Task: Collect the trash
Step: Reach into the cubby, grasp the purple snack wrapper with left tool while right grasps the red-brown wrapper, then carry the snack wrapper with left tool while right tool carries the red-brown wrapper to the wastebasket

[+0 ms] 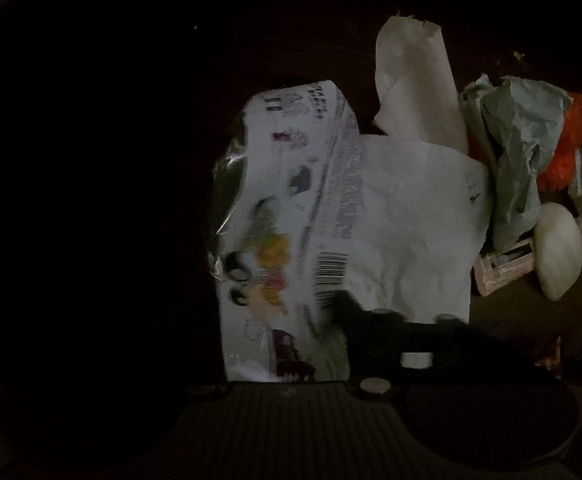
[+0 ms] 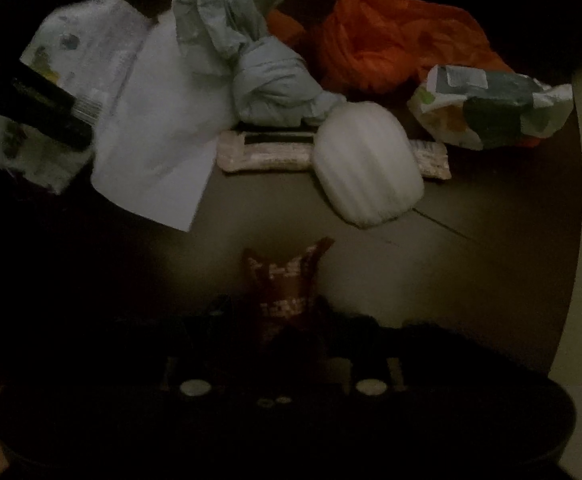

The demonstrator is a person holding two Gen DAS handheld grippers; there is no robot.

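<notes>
The scene is dim. A white printed wrapper [image 1: 291, 200] with a barcode lies flat, and my left gripper [image 1: 287, 320] is shut on its near end; only one dark finger [image 1: 347, 304] shows. From the right wrist view that left finger [image 2: 47, 108] crosses the same wrapper [image 2: 71, 60], which bulges around it. A small red-brown wrapper [image 2: 283, 280] stands upright between the dark fingers of my right gripper [image 2: 283, 312], which is shut on it.
Trash lies piled on the brown tabletop [image 2: 491, 240]: a white paper sheet [image 2: 159, 140], a crumpled pale grey-green bag [image 2: 251, 60], an orange plastic bag [image 2: 391, 48], a white ribbed paper cup [image 2: 367, 164], a flat pink packet [image 2: 259, 152] and a crumpled patterned wrapper [image 2: 491, 108].
</notes>
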